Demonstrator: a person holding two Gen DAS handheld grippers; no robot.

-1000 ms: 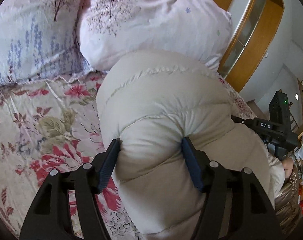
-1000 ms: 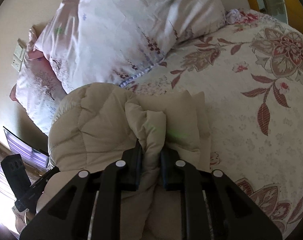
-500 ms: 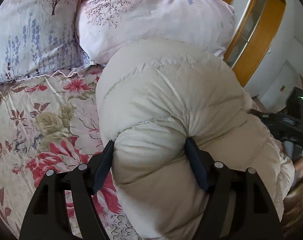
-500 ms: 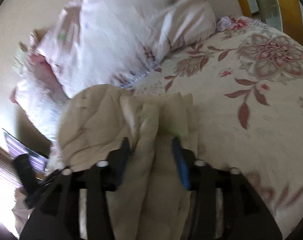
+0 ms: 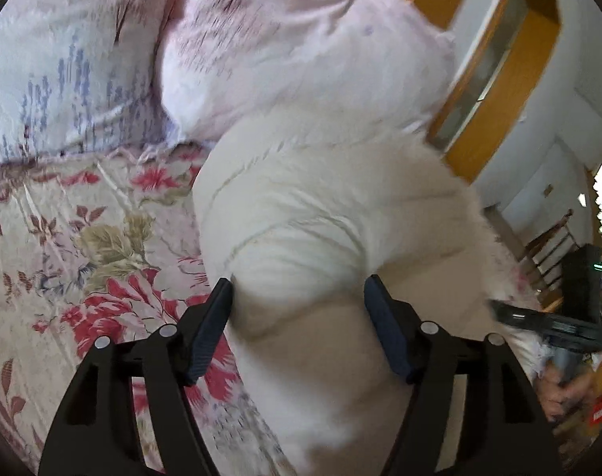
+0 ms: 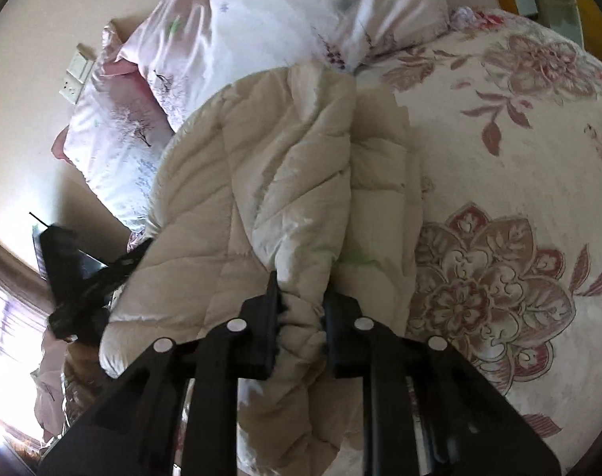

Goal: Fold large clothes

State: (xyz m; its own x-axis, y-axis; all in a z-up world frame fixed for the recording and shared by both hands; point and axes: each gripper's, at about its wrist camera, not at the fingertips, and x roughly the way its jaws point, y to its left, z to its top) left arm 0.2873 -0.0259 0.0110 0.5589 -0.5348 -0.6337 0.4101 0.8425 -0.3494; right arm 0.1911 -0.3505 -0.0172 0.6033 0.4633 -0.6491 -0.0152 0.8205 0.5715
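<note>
A cream quilted puffer jacket (image 5: 320,214) lies bunched on a floral bedspread (image 5: 82,246). My left gripper (image 5: 299,305) has its jaws spread wide around a thick puffed roll of the jacket, both pads touching it. In the right wrist view the same jacket (image 6: 261,182) shows folded over itself. My right gripper (image 6: 301,301) is shut on a pinched ridge of the jacket's fabric. The right gripper also shows at the right edge of the left wrist view (image 5: 554,325), and the left gripper at the left of the right wrist view (image 6: 86,277).
Pink and lilac floral pillows (image 5: 261,39) lie at the head of the bed, also in the right wrist view (image 6: 261,27). A wooden door frame (image 5: 499,91) stands beyond the bed. A wall switch plate (image 6: 76,73) is behind the pillows. The bedspread (image 6: 519,198) stretches to the right.
My right gripper opened half a second ago and has closed again on a jacket ridge, with more jacket now in front of it. My left gripper keeps its wide hold and has shifted slightly.
</note>
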